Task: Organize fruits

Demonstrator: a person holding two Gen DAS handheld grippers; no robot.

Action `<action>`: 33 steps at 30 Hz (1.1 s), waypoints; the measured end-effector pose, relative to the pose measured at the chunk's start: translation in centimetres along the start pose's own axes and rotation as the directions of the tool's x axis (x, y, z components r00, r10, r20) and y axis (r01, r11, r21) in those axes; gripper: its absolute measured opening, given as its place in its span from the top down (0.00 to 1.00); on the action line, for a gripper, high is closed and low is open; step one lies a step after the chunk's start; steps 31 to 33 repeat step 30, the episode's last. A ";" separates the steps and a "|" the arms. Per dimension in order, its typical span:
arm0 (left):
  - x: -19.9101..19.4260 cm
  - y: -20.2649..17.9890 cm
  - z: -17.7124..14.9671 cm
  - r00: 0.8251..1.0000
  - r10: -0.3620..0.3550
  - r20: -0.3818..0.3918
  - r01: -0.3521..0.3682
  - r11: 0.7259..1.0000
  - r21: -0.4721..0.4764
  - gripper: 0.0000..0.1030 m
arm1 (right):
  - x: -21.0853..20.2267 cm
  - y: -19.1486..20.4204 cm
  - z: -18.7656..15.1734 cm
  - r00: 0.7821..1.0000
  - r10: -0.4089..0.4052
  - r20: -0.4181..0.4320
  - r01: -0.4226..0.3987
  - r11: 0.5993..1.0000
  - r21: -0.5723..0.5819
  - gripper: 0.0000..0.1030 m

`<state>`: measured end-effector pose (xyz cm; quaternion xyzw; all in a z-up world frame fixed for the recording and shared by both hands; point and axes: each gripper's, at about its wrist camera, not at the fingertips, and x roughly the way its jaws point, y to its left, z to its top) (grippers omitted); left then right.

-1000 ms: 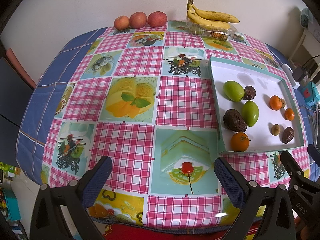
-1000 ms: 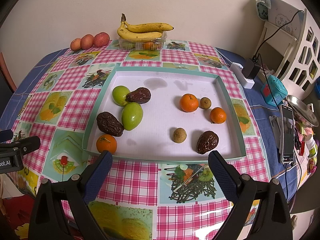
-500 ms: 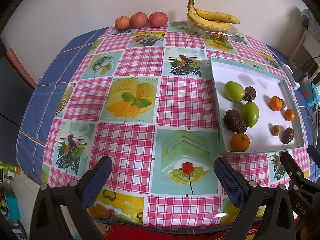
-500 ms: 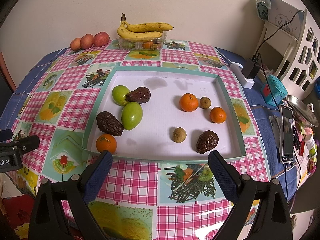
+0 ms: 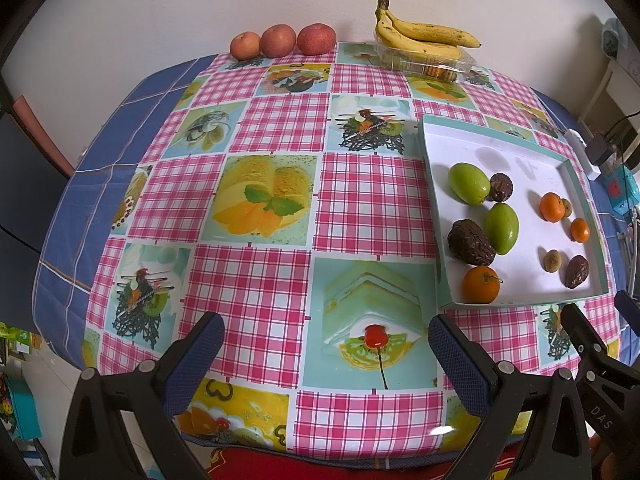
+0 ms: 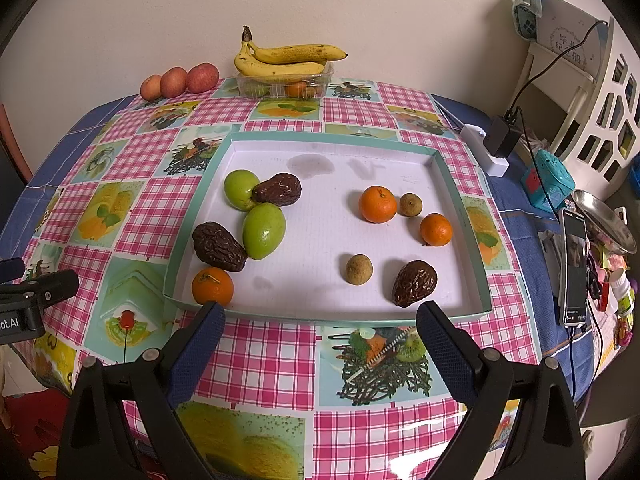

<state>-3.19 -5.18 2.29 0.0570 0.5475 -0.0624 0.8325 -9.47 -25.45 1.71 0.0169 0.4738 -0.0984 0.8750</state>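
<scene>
Low over the tabletop's near edge, left gripper (image 5: pixel 324 344) spread wide, empty, right gripper (image 6: pixel 318 328) likewise spread just before the shallow white teal-rimmed tray (image 6: pixel 478 256), small orange mandarin (image 6: pixel 212 286) in its near-left corner.

Checked tablecloth (image 6: pixel 260 360) covers the table; on it: tray (image 6: pixel 472 240), apples (image 6: pixel 180 80), bananas' punnet (image 6: pixel 280 84).

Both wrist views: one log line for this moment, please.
left gripper: open, empty, above tablecloth | right gripper: open, empty, at tray near edge | tray: nine mixed fruits | phase: pre-grasp
</scene>
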 end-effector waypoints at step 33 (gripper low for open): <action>-0.3 -0.3 0.2 1.000 0.014 0.001 -0.014 1.000 0.005 0.00 | 0.1 -0.2 -0.1 1.000 0.003 -0.001 -0.003 1.000 -0.005 0.06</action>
